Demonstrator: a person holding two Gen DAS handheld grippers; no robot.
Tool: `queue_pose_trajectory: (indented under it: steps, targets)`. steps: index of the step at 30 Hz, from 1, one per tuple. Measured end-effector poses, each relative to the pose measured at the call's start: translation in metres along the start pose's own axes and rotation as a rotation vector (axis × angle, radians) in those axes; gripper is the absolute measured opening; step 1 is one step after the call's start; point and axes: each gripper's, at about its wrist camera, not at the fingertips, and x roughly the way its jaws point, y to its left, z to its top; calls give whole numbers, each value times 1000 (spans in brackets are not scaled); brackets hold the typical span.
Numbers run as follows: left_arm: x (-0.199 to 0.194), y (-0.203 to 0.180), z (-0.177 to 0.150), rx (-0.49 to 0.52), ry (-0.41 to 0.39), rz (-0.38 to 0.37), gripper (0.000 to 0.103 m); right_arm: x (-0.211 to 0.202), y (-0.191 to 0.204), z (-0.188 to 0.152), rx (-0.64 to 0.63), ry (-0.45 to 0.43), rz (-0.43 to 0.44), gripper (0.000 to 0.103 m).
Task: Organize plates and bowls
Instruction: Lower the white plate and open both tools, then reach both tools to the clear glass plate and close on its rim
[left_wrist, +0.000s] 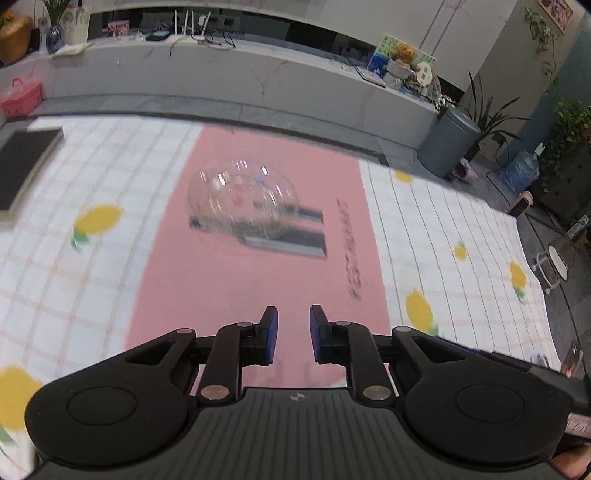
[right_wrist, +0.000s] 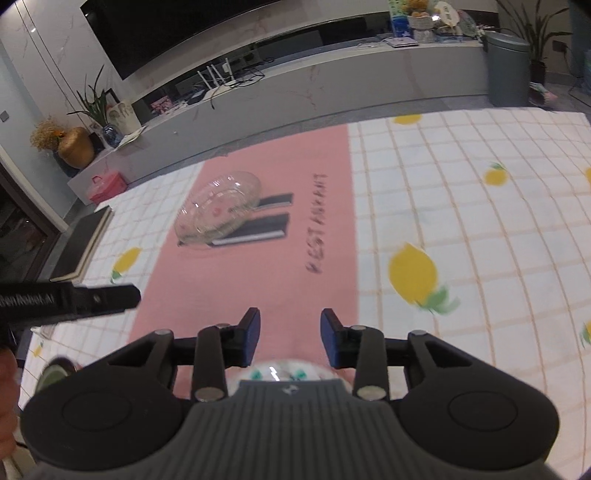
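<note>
A clear glass bowl or plate stack (left_wrist: 242, 195) with small pink marks leans in a dark rack (left_wrist: 288, 240) on the pink mat; it also shows in the right wrist view (right_wrist: 219, 210) with the rack (right_wrist: 258, 221). My left gripper (left_wrist: 293, 332) is open and empty, well short of the rack. My right gripper (right_wrist: 290, 332) is open and empty above a white dish with green marks (right_wrist: 284, 371), partly hidden under the gripper body. The left gripper's finger (right_wrist: 99, 297) enters the right wrist view at left.
The pink mat (left_wrist: 236, 295) lies on a checked lemon-print cloth (right_wrist: 461, 206). A dark tray (left_wrist: 22, 166) lies at the cloth's left edge. A low stone bench (left_wrist: 221, 81) runs behind, with a grey bin (left_wrist: 447, 142) and a pink box (left_wrist: 20, 98).
</note>
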Motion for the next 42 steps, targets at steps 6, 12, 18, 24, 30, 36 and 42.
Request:
queue_pose_trajectory:
  steps: [6,12,18,24,30,36,42]
  targets:
    - [17,22,52,19,2,40,24,36,10,35,28,21,28,40]
    - [53,53,88,28,39,41,28,77,14,63,71,59,48,40]
    - [94,86,104,1,72,39,34,119,19,83,86,80,53,40]
    - [128,115,106,-37,90,15,42,160,13,94,148,115,57,40]
    - [151,128,105,-85,100,6,42,186,14,95,192,125,67,40]
    - [163,134,104,-115,97,-1,42,194,18,100,194,111,79,34]
    - [165,131,103,-85,77,14,32,202,20,99,224,92,108,25]
